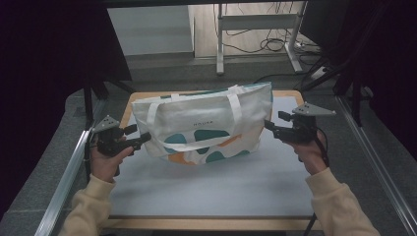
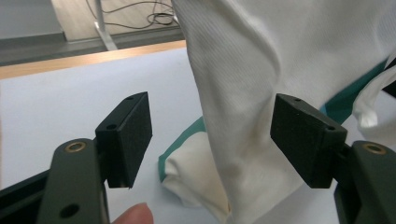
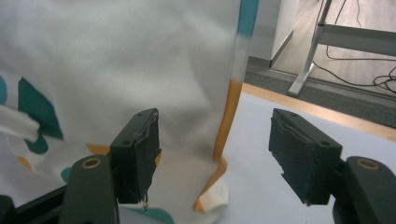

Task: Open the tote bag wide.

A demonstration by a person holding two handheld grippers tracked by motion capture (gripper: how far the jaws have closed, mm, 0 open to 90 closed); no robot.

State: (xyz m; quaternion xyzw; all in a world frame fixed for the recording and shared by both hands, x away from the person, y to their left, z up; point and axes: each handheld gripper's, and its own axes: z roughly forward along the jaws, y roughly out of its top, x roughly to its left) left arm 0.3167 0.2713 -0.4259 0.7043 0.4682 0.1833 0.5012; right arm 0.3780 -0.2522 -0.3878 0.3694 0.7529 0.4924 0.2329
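The tote bag (image 1: 204, 125) stands near the middle of the table (image 1: 206, 191), towards its far edge — white cloth with teal and orange blotches, its two straps draped down the front face. At its left end sits the left gripper (image 1: 143, 139), held level in the person's left hand (image 1: 105, 160), jaws pointing at the bag's side. In the left gripper view the black pads (image 2: 133, 135) stand wide apart, the bag's white edge hanging in the gap between them, neither pad pressing on it. Over on the other end, the right gripper (image 1: 269, 126) mirrors that pose — right hand (image 1: 312, 152) wrapped round the grip, forearm rising from the near edge, jaws aimed at the bag's end. Its jaws gape wide too, the orange-trimmed corner seam between them, untouched. Beyond the table, desk legs (image 1: 220, 44) and loose cables (image 1: 265, 44) on the floor.
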